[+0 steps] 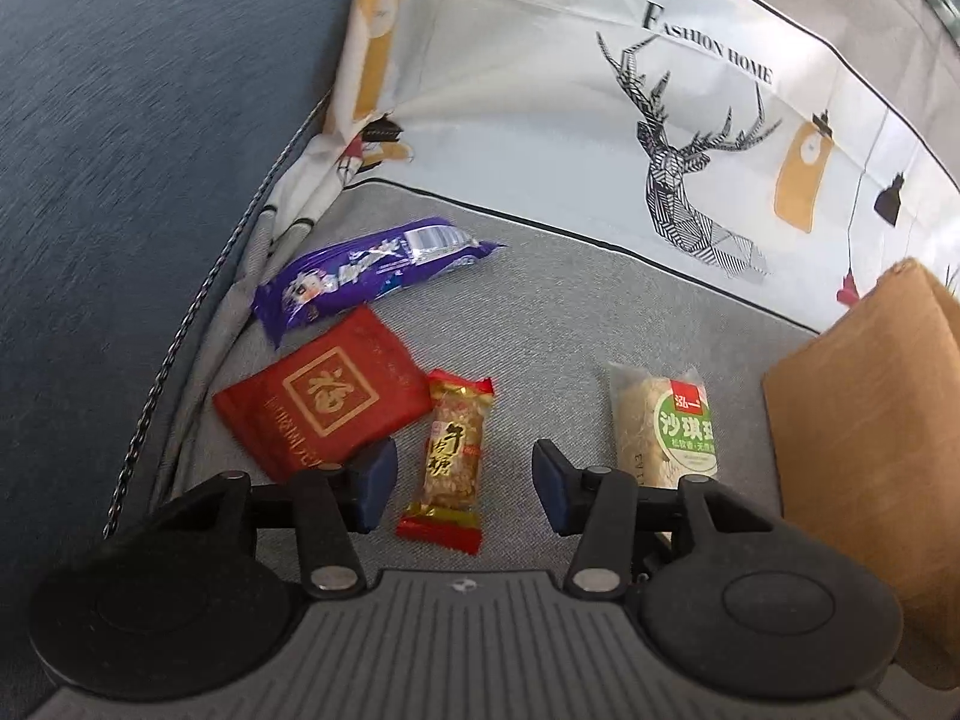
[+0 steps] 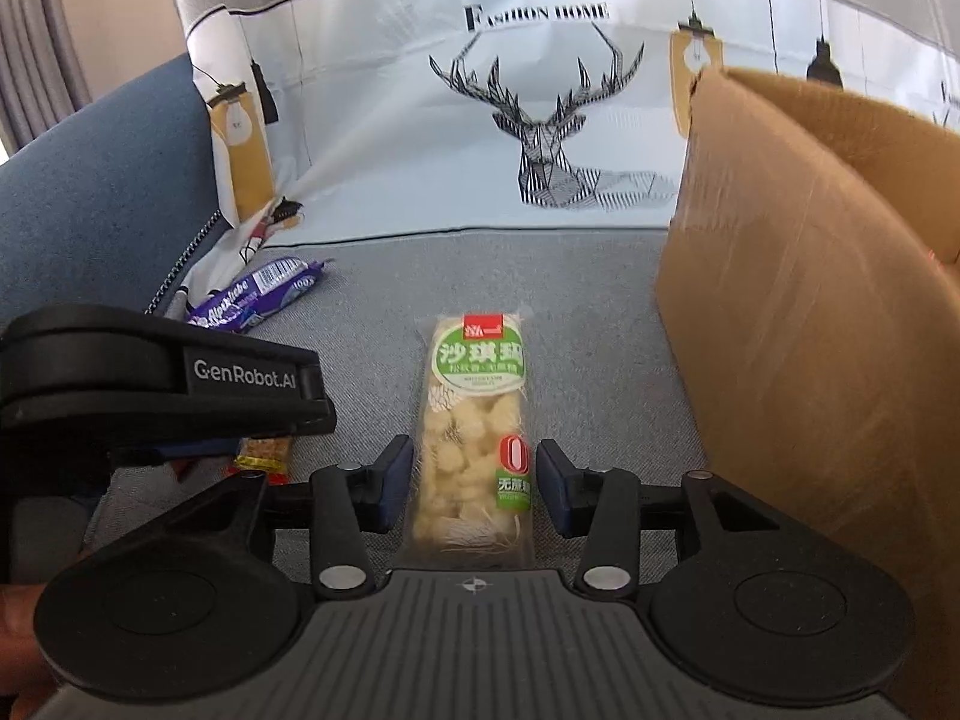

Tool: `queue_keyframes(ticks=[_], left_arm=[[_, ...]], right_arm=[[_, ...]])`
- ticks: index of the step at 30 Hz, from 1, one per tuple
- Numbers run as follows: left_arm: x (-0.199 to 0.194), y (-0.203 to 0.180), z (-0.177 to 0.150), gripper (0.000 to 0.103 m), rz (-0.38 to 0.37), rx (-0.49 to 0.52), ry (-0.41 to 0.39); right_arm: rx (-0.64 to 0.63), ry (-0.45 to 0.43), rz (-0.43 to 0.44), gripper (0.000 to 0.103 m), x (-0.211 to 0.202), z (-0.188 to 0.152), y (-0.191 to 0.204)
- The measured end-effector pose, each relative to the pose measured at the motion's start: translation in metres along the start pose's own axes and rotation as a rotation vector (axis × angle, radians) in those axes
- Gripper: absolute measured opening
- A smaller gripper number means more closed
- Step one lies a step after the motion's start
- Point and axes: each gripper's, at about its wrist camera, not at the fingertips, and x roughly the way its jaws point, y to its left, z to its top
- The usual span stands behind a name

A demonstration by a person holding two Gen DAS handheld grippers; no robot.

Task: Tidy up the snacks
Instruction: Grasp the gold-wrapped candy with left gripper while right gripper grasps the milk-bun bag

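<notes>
Grey woven sofa seat (image 1: 540, 312); blue armrest (image 1: 120, 180) at left, deer-print cloth (image 1: 540, 120) draped over the backrest, grey curtain (image 2: 36, 30) beyond. Left gripper (image 1: 465, 483) partly open, straddling the peanut candy bar (image 1: 453, 456) without pad contact. Right gripper (image 2: 474, 489) partly open around the green-label rice cake pack (image 2: 474, 438), pads not pressing. Purple wrapper (image 1: 366, 276) and red packet (image 1: 327, 396) lie near the armrest; cardboard box (image 2: 810, 330) stands at right.

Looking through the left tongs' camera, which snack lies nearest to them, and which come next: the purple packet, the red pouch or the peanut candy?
1. Peanut candy, between the left tongs.
2. Red pouch, by the left finger.
3. Purple packet, farthest, near the blue armrest.
</notes>
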Motion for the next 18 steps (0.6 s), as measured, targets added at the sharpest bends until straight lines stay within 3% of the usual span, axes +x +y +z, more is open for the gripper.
queue_keyframes(ticks=[3,6,10,14,18], left_arm=[[0.001,-0.006,-0.002,0.047,0.036,0.045,-0.007],[0.000,-0.010,-0.003,0.020,0.082,0.090,-0.010],[-0.004,-0.004,-0.003,0.018,0.063,0.056,0.031],[-0.006,0.007,-0.001,0.019,-0.017,-0.025,0.100],[-0.005,0.012,-0.001,0.020,-0.036,-0.064,0.105]], right_arm=[[-0.008,0.005,0.004,0.044,0.002,-0.001,0.001],[-0.011,-0.002,0.006,0.038,0.001,0.000,0.001],[-0.002,-0.023,-0.005,0.038,-0.004,-0.001,0.000],[-0.003,-0.014,-0.010,0.038,-0.004,-0.001,0.001],[0.003,0.009,-0.004,0.039,-0.001,-0.001,0.000]])
